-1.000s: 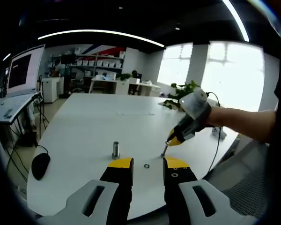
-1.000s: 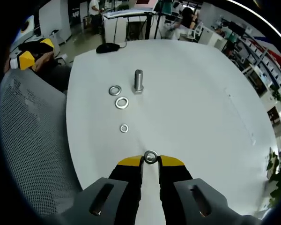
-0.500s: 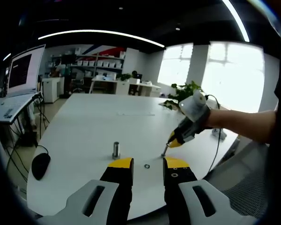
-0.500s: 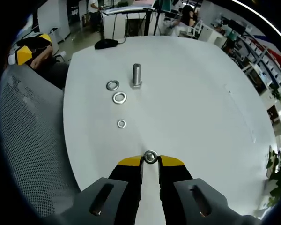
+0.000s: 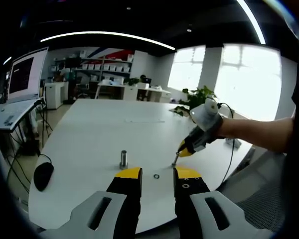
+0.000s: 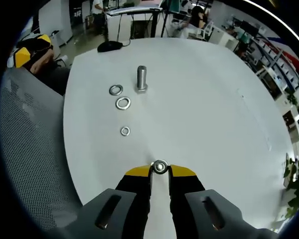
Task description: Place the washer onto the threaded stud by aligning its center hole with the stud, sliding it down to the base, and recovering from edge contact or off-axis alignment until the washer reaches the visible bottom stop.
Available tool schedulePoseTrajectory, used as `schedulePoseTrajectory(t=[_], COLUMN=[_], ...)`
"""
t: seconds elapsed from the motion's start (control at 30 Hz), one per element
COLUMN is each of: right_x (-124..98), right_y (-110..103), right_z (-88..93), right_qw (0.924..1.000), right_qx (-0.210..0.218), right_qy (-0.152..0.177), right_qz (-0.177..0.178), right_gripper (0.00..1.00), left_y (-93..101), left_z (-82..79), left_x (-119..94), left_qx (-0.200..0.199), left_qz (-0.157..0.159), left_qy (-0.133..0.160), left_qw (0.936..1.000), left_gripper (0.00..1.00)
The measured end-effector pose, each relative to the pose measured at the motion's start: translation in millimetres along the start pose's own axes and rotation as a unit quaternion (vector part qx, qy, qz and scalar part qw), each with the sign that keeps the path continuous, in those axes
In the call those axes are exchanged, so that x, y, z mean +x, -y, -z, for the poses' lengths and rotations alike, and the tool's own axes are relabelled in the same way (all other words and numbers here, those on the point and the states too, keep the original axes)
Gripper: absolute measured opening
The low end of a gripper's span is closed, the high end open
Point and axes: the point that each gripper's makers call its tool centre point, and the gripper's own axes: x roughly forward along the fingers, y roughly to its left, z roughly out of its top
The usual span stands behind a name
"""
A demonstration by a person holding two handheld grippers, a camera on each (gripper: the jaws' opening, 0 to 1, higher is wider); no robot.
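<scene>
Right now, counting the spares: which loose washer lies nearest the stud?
The washer directly beside the stud; the other two trail away toward the right gripper.

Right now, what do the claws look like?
Each claw has two black fingers with yellow tips and pale grey grips lower down. In the left gripper view, the other claw carries a pale grey box, with a dark cable trailing behind it.
</scene>
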Motion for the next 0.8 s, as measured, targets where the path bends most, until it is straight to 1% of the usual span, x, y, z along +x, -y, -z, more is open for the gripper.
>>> schedulePoseTrajectory(t=[0.47,0.8], right_x=[11.8,21.7], right_y=[-4.8,-14.4], right_z=[6.9,15.4], right_qw=[0.9999,0.9995], right_qx=[0.009,0.009], right_qy=[-0.007,-0.020], right_qz=[-0.011,-0.024], right_gripper=[0.14,0.14], left_y=[0.0,2.3], left_z=[0.2,-1.8], left_x=[-0.2,-1.0], left_qx=[0.000,-0.001], left_qz=[-0.001,-0.001], left_qy=[0.000,0.000], left_qw=[1.0000,1.0000], left_gripper=[0.23,0.23])
